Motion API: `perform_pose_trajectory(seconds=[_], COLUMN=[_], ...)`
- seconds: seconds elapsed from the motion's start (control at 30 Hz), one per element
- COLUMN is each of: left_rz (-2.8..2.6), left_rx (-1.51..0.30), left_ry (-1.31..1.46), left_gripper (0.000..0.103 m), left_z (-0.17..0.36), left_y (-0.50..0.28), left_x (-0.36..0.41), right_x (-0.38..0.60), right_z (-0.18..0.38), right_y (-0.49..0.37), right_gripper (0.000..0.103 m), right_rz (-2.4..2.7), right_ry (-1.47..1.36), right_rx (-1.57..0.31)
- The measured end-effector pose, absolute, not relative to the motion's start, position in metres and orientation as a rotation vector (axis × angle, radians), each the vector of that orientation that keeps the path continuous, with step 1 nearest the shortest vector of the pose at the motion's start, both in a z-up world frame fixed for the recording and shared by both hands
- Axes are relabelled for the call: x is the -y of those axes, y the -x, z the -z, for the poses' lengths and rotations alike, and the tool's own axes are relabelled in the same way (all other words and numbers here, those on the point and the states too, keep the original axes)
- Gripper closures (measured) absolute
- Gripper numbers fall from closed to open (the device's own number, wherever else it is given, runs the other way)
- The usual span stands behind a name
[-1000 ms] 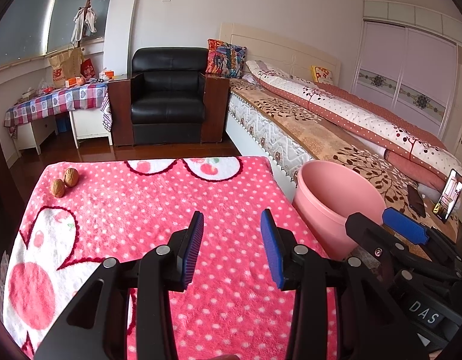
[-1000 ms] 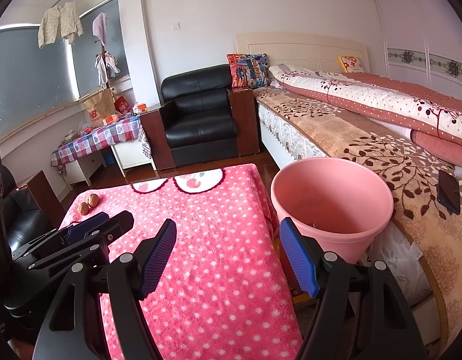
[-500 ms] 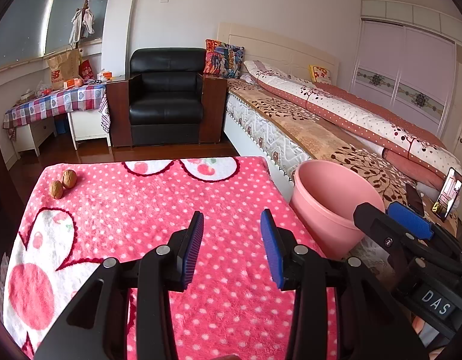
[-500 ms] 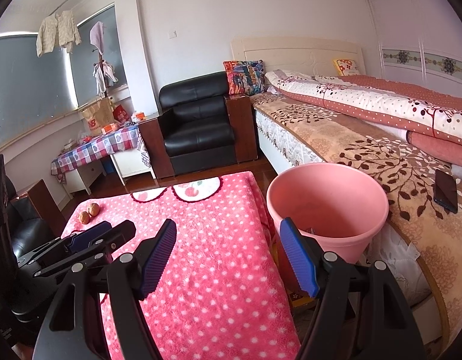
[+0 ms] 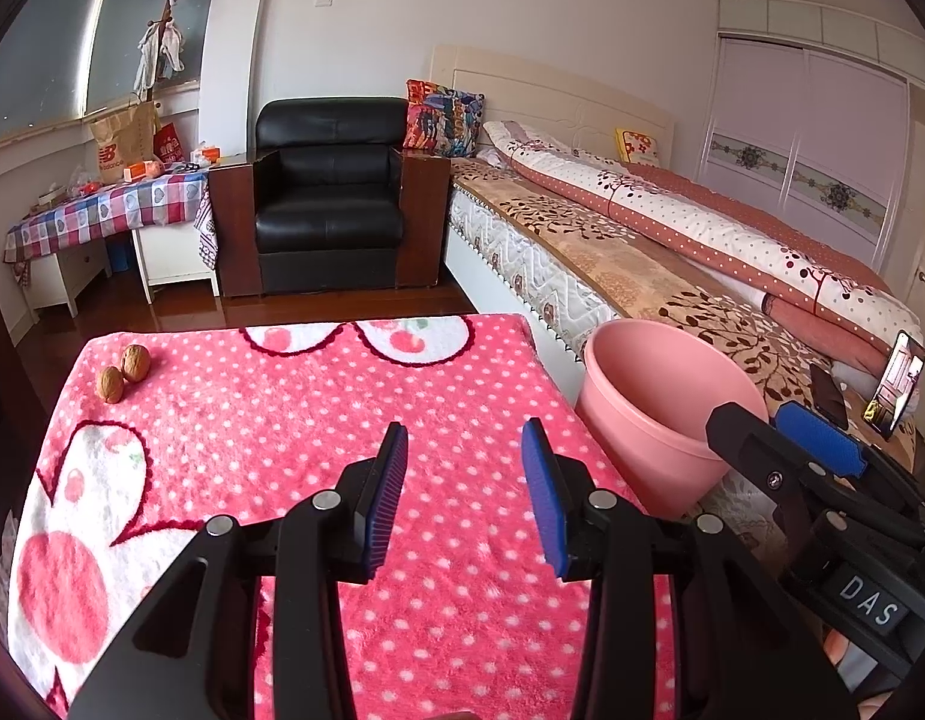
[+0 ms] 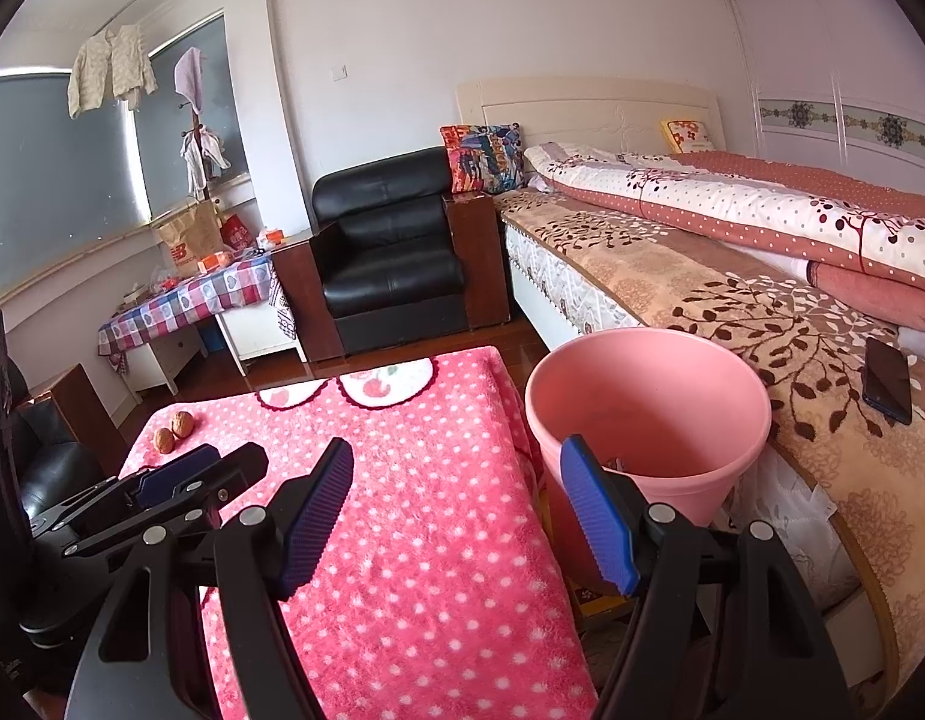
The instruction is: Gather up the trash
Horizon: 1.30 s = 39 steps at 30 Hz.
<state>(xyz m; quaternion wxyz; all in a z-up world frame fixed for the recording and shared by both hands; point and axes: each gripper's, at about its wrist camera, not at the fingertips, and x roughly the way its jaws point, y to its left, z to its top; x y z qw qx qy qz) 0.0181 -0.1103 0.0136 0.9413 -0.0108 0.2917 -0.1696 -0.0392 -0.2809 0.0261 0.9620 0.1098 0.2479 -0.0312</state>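
Filling the right side of both views, a long bed (image 5: 672,252) carries a rolled dotted quilt (image 6: 762,210) and a brown leaf-patterned cover. Beside its head stands a black armchair (image 5: 327,192), and further left a low table with a checked cloth (image 5: 102,210). Nearer the cameras, a table draped in a pink polka-dot blanket (image 5: 282,420) takes up the foreground. A pink bucket (image 6: 648,414) stands between that table and the bed, just beside the table's right edge, its mouth open upward; something small lies at its bottom, too dim to identify. The left gripper (image 5: 463,486) hangs above the blanket with its blue pads spread and nothing between them. The right gripper (image 6: 456,510) is likewise spread and empty, one finger over the blanket and the other in front of the bucket. Two walnuts (image 5: 122,372) lie touching each other near the blanket's far left corner, well apart from both grippers.
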Motion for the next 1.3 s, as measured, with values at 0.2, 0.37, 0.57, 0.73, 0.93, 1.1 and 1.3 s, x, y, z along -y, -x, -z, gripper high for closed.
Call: perform_pose_trajectory(seconds=[0.2,0.37,0.57,0.73,0.93,1.1,1.3], left_rz=[0.346,0.348,0.348,0.343,0.344,0.345,0.339], left_rx=[-0.594,-0.591,-0.588,-0.588,-0.589,-0.584,-0.581], left_ry=[0.022,0.024,0.023,0.023,0.024,0.02,0.017], left_gripper=[0.063,0.063,0.063,0.063,0.063,0.063,0.063], left_z=[-0.0142,-0.0156,-0.0165,-0.0166,-0.0164,-0.016,-0.0162], left_y=[-0.0178,-0.0165,-0.0149,-0.0146,-0.0147,-0.0142,-0.0147], left_x=[0.1102,0.1104,0.1109,0.1113,0.1114,0.1115,0.1108], right_x=[0.283,0.281,0.2801,0.2797,0.279,0.2796,0.2793], right_z=[-0.0257,-0.027,-0.0273,-0.0273,-0.0263,-0.0248,-0.0249], right_y=[0.0406,0.0439,0.0446,0.046,0.0468,0.0469,0.047], right_gripper=[0.032,0.032,0.032,0.032,0.032,0.032,0.032], right_rz=[0.058,0.052,0.054,0.059,0.06,0.057,0.057], right_ry=[-0.224,-0.221,-0.22,-0.225,-0.226,-0.231,-0.234], right_rx=[-0.502,-0.494,-0.494,-0.492,-0.497,-0.504,-0.504])
